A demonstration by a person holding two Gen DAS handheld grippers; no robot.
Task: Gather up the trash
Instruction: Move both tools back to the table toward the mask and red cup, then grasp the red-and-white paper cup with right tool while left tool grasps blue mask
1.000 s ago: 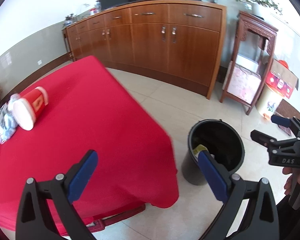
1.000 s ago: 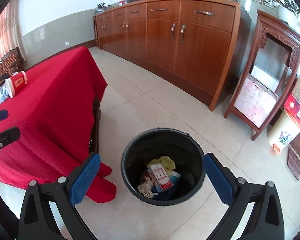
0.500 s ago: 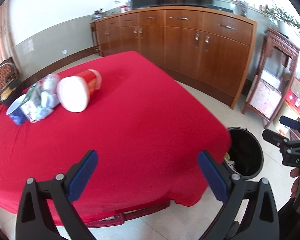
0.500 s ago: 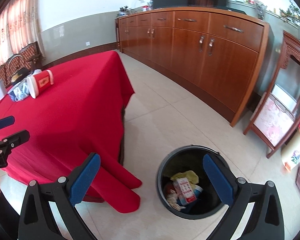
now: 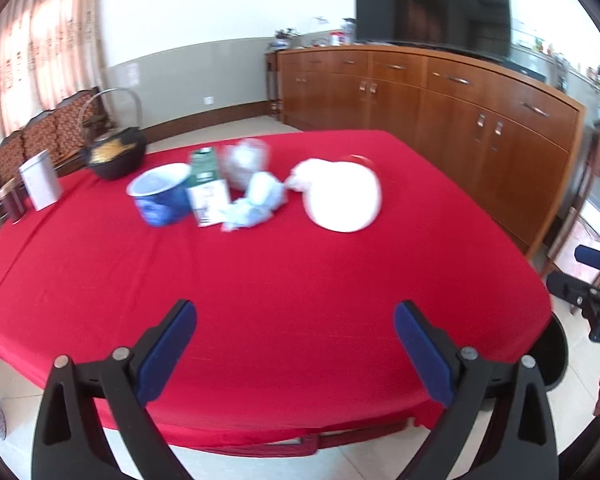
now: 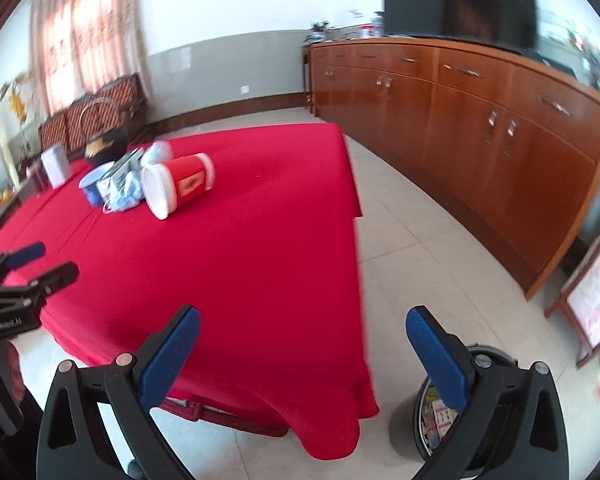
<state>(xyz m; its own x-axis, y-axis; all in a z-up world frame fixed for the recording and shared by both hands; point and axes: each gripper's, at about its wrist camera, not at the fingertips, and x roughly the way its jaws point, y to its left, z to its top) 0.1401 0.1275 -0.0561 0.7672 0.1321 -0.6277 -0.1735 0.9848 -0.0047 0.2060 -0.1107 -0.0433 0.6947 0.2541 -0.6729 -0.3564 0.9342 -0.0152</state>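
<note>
A pile of trash lies at the far side of the red-clothed table (image 5: 260,300): a blue paper cup (image 5: 160,194), a green and white carton (image 5: 206,190), crumpled pale wrapping (image 5: 256,200) and a red canister with a white lid (image 5: 340,196) on its side. My left gripper (image 5: 296,344) hovers over the table's near edge, well short of the pile; its jaws are closing with nothing between them. In the right wrist view the canister (image 6: 180,188) lies far ahead on the left. My right gripper (image 6: 304,348) stands open and empty above the table corner, with the black bin (image 6: 440,420) below.
A black basket (image 5: 116,156) and a white tin (image 5: 40,180) stand at the table's far left. A long wooden sideboard (image 5: 460,120) runs along the right wall, with tiled floor (image 6: 420,220) between it and the table. Chairs stand behind the table.
Both views have swung left from the bin to the table. The trash pile now sits ahead of the left gripper, and the bin has slid to the lower right of both views.
</note>
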